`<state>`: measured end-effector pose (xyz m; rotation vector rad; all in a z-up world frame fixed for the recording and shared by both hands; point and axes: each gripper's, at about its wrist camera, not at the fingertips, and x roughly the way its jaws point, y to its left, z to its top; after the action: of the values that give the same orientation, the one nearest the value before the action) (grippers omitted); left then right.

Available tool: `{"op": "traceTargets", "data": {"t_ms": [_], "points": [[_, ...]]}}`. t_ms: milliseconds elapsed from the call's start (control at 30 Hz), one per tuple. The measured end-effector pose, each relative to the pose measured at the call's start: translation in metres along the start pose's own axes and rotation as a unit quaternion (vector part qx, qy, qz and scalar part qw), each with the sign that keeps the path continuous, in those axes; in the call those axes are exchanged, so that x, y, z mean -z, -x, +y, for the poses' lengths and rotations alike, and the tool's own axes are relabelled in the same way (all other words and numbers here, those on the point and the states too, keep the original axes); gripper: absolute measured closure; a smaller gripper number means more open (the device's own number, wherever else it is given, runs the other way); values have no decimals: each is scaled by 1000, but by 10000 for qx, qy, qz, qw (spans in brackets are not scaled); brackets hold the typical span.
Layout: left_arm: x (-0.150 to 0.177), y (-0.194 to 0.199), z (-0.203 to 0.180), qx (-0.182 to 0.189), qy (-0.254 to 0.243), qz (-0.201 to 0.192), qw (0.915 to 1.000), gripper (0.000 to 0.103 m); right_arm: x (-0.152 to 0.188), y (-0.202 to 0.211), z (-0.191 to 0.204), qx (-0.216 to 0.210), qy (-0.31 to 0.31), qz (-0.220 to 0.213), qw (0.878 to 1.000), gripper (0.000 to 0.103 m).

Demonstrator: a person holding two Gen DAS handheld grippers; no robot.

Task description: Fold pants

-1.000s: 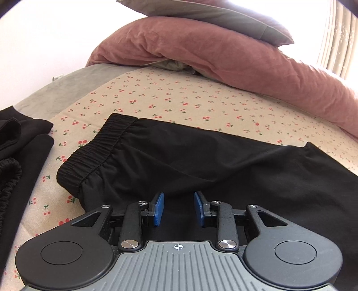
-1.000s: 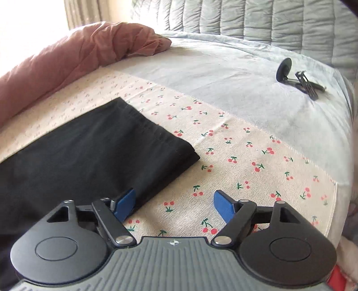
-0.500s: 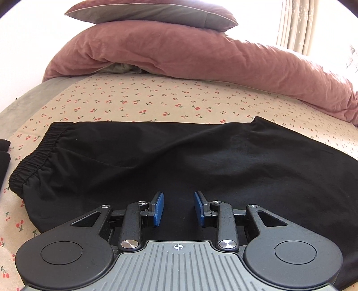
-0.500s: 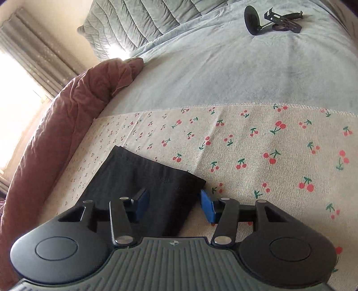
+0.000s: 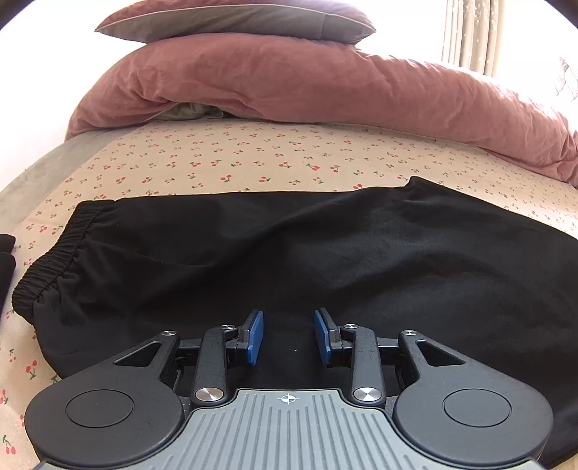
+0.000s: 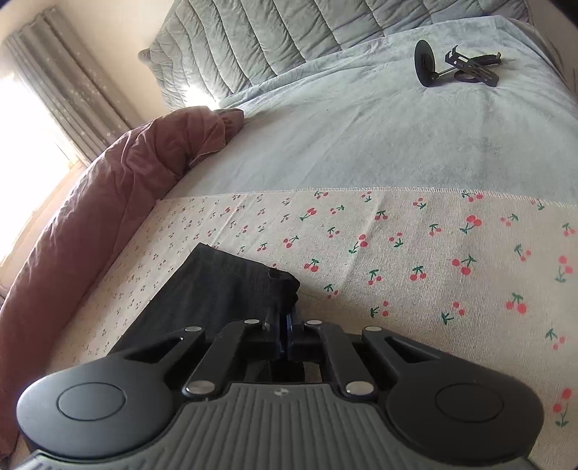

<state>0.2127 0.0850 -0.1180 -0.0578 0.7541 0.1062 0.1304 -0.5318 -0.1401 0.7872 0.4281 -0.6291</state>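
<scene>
Pants (image 5: 325, 260): black, laid flat across the cherry-print sheet (image 5: 253, 162) on the bed, elastic waistband (image 5: 54, 260) toward the left of the left wrist view, leg running off to the right. Leg end (image 6: 234, 285) shows in the right wrist view, its hem corner pinched and lifted a little off the sheet.

Right tongs (image 6: 287, 332): closed tight on the hem corner of the pants, blue pads pressed together with cloth between them.

Left tongs (image 5: 288, 336): parted to a moderate gap, holding nothing, poised over the near edge of the pants at mid-length (whether the tips touch the cloth cannot be told).

Other black garment (image 5: 5, 260): only an edge shows at the far left, apart from the waistband.

Pink duvet (image 5: 307, 86): heaped along the far side of the sheet, a grey pillow (image 5: 234, 20) resting on top.

Grey blanket (image 6: 379, 137): beyond the sheet's stitched edge.

Black stand with round base (image 6: 455, 67): lying on the blanket, well apart from the pants.

Curtains (image 6: 54, 86): by the bright window.
</scene>
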Motion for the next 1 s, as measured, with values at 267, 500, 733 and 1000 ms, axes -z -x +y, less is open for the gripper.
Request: {"op": "traceTargets", "data": {"t_ms": [267,500,733,1000], "points": [[-2,-2,-3,190,-73,63,9998,69,10,13,18,150,439,-301,9985,103],[-3,-2,8,454,59,131,9989,66,18,26,42,201,664,-565,9960,103],[-7,2,52,886,851,241,9921,66,55,71,126,-423,1992,-1333,9699,103],[-6,2,99,1021,1319,280,9856,65,155,112,224,-1591,4037,-1395,8901,103]]}}
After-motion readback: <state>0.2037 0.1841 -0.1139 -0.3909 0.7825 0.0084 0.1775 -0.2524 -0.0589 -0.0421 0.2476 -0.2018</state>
